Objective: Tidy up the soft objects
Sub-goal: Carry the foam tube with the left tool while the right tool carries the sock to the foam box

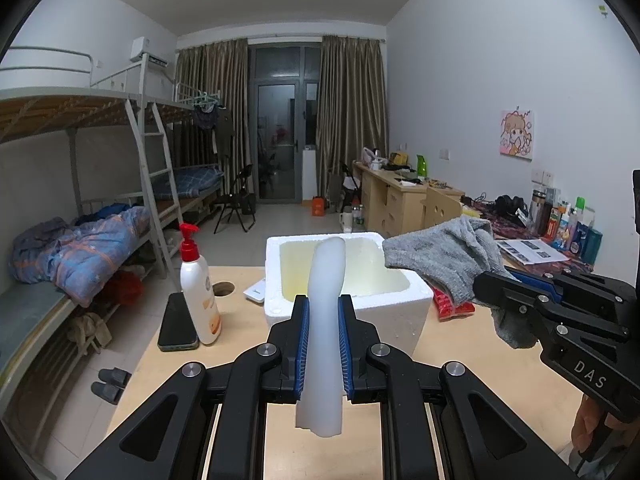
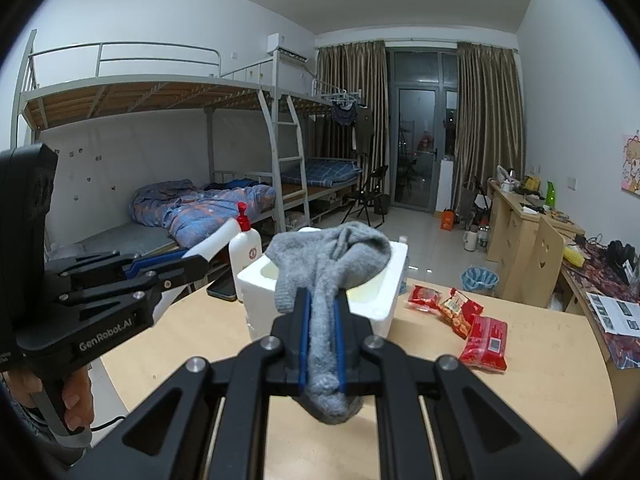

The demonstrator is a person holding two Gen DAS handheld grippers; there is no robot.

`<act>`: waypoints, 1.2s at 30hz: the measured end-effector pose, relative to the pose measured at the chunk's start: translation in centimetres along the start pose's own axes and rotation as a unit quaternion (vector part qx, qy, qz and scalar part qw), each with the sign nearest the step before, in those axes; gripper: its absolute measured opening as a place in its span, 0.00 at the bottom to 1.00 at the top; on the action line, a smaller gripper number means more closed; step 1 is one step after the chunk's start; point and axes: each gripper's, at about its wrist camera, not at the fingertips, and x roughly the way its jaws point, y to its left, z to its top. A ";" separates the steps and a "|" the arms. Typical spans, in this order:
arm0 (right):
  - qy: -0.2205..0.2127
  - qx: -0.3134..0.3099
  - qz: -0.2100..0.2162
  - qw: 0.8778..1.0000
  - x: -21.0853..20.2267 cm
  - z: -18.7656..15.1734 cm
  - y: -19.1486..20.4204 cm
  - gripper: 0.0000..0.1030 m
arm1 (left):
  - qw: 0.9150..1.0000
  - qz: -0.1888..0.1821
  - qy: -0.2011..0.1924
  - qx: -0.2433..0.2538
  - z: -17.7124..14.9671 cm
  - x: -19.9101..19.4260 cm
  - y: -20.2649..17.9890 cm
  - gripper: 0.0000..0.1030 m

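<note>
While both grippers hang above the table (image 1: 460, 364):
Left gripper (image 1: 323, 344): clenched on a white foam strip (image 1: 325, 320) that stands upright before the foam box (image 1: 400, 312).
Right gripper (image 2: 322, 336): clenched on a grey sock (image 2: 332, 264), drooping over the box's near right corner.
Table's left edge: lotion bottle (image 1: 198, 292), phone (image 1: 178, 322).
Right of box: red snack packets (image 2: 460, 316).

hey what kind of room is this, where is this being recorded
Most likely a shared dormitory room. Metal bunk beds with a ladder line one wall, wooden study desks line the other, and curtains frame a balcony door at the far end.
</note>
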 end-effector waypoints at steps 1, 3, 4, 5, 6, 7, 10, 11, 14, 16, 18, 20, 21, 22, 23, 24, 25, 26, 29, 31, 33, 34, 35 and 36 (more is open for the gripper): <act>0.001 0.001 0.001 1.000 0.1 0.1 -0.1 0.13 | 1.000 -0.001 0.002 0.000 0.1 0.2 0.0 0.15; 0.002 0.001 0.001 1.000 0.4 0.2 -0.1 0.13 | 1.000 -0.003 0.007 0.001 0.3 0.7 0.0 0.15; 0.003 0.000 0.000 1.000 0.5 0.3 -0.2 0.13 | 1.000 -0.004 0.008 0.002 0.4 0.9 -0.1 0.15; 0.004 0.000 0.000 1.000 0.7 0.4 -0.2 0.13 | 1.000 -0.004 0.010 0.003 0.5 1.1 -0.1 0.15; 0.005 0.000 0.001 1.000 0.9 0.6 -0.3 0.13 | 1.000 -0.005 0.010 0.003 0.6 1.3 -0.2 0.15; 0.006 0.001 0.002 1.000 1.1 0.7 -0.4 0.13 | 1.000 -0.005 0.009 0.004 0.7 1.5 -0.2 0.15; 0.009 0.004 0.003 1.000 1.7 1.0 -0.9 0.13 | 1.000 -0.005 0.009 0.006 1.1 2.2 -0.2 0.15; 0.010 0.005 0.002 1.000 1.9 1.2 -1.0 0.13 | 1.000 -0.006 0.011 0.006 1.2 2.5 -0.2 0.15; 0.012 0.006 0.002 1.000 2.3 1.3 -1.4 0.13 | 1.000 -0.008 0.014 0.005 1.6 3.5 -0.2 0.15; 0.012 0.008 0.001 1.000 2.7 1.6 -1.6 0.13 | 1.000 -0.007 0.015 0.004 2.0 4.1 -0.1 0.15; 0.012 0.008 0.000 1.000 2.9 1.8 -1.8 0.13 | 1.000 -0.007 0.015 0.003 2.3 4.6 0.0 0.15; 0.013 0.008 -0.003 1.000 3.2 2.0 -1.8 0.13 | 1.000 -0.006 0.016 0.004 2.6 5.1 0.1 0.15; 0.013 0.008 -0.003 1.000 3.4 2.0 -1.8 0.13 | 1.000 -0.006 0.017 0.004 2.7 5.4 0.0 0.15; 0.014 0.007 -0.004 1.000 3.5 2.1 -1.9 0.13 | 1.000 -0.007 0.017 0.004 2.8 5.7 0.1 0.15; 0.015 0.005 -0.006 1.000 3.7 2.3 -1.9 0.13 | 1.000 -0.006 0.017 0.004 2.9 6.0 0.1 0.15; 0.017 0.003 -0.008 1.000 3.9 2.3 -2.0 0.13 | 1.000 -0.006 0.018 0.003 3.0 6.2 0.2 0.15; 0.019 0.001 -0.011 1.000 4.1 2.4 -2.0 0.13 | 1.000 -0.007 0.019 0.004 3.0 6.4 0.3 0.15; 0.021 -0.002 -0.012 1.000 4.3 2.6 -2.0 0.13 | 1.000 -0.008 0.020 0.004 3.1 6.5 0.3 0.15; 0.024 -0.005 -0.010 1.000 4.8 3.1 -1.9 0.13 | 1.000 -0.008 0.025 0.003 3.6 7.8 0.5 0.15; 0.023 -0.007 -0.015 1.000 5.2 3.6 -2.0 0.13 | 1.000 -0.009 0.026 0.002 4.0 8.6 0.6 0.15; 0.026 -0.003 -0.010 1.000 5.8 3.9 -2.3 0.13 | 1.000 -0.008 0.026 0.001 4.3 9.4 0.7 0.15; 0.030 0.002 -0.003 1.000 6.1 4.1 -2.5 0.13 | 1.000 -0.007 0.027 0.000 4.5 9.8 0.8 0.15; 0.034 0.005 0.001 0.999 6.4 4.1 -2.6 0.13 | 1.000 -0.007 0.028 0.000 4.7 10.3 0.9 0.15; 0.036 0.003 -0.003 0.999 6.8 4.2 -2.8 0.13 | 1.000 -0.007 0.029 0.000 4.7 10.5 0.9 0.15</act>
